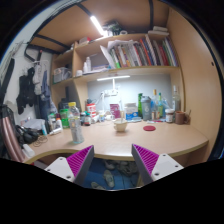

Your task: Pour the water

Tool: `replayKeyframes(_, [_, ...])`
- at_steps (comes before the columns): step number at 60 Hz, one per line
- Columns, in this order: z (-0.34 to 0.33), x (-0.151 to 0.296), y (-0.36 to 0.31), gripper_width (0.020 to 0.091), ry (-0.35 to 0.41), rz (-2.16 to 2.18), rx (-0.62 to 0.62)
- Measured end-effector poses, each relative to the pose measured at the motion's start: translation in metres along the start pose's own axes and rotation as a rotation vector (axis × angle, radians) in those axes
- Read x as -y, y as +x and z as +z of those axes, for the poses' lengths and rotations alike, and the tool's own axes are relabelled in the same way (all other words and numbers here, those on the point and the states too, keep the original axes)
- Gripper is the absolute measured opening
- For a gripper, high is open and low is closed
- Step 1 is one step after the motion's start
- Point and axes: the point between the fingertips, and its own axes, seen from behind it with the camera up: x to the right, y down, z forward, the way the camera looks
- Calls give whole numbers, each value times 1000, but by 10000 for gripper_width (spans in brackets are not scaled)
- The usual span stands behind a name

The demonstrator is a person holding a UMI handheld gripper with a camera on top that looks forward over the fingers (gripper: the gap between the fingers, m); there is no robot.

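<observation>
My gripper (113, 165) is open, its two magenta pads (80, 160) spread wide with nothing between them. It hangs in front of a curved wooden desk (120, 143), short of the desk's near edge. A clear plastic bottle (76, 127) stands on the left part of the desk. A small pale cup (121, 125) sits near the middle of the desk, beyond the fingers. A red lid (150, 128) lies to its right.
Many bottles and jars (150, 108) crowd the back of the desk. Shelves with books (140, 52) hang above. Shoes (105, 175) lie on the floor under the desk, seen between the fingers. Dark clothing (25, 90) hangs at the left.
</observation>
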Motion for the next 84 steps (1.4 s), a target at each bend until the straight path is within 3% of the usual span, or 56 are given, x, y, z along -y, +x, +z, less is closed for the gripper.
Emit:
replayKeyframes(10, [-3,7,-20,828,24,-42,37])
replayKeyframes(33, [23,-3,-49,837,0,-38,64])
replayKeyframes(57, [144,-10,-179,834,23,-60,222])
replayKeyframes(78, [274,17,-219,853,72,-167,89])
replayKeyframes(84, [305,14,-219,852,46,-158,75])
